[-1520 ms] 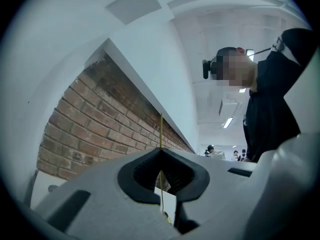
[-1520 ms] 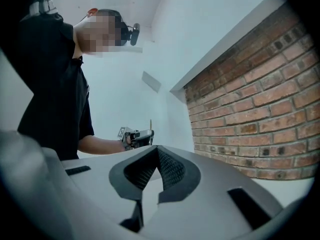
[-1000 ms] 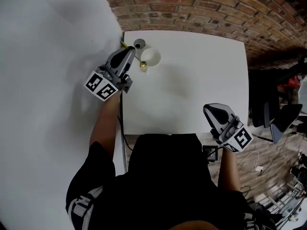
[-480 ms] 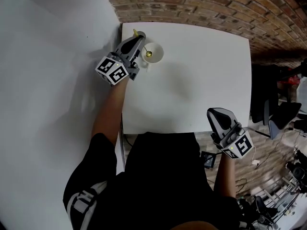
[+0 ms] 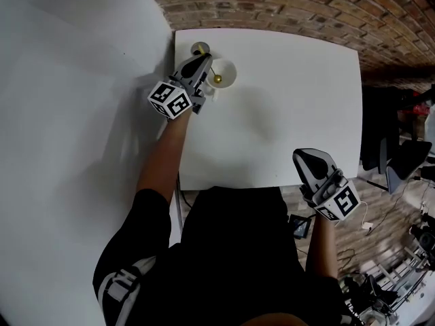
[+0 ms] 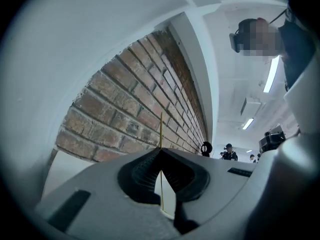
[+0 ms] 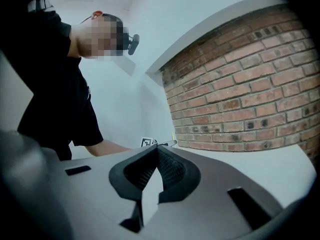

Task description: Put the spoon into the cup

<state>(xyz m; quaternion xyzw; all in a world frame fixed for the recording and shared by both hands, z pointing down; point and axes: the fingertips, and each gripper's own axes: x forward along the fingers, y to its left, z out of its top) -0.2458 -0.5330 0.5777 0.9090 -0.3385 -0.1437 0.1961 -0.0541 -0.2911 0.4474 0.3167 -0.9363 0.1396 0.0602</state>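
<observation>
left claw (image 5: 202,61) clamped on thin golden metal spoon (image 6: 161,126) | spoon stands upright, lower end seems inside round white cup (image 5: 228,69) just right of claw, far-left corner of white counter (image 5: 285,107) | right claw (image 5: 307,157) pressed together, empty, well apart

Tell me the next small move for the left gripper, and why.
Probably ease the left gripper down slightly, then open it. In its own view the jaws are shut on the thin gold handle of the spoon, and the head view shows the spoon's bowl inside the rim of the white cup. How deep it sits is unclear.
</observation>
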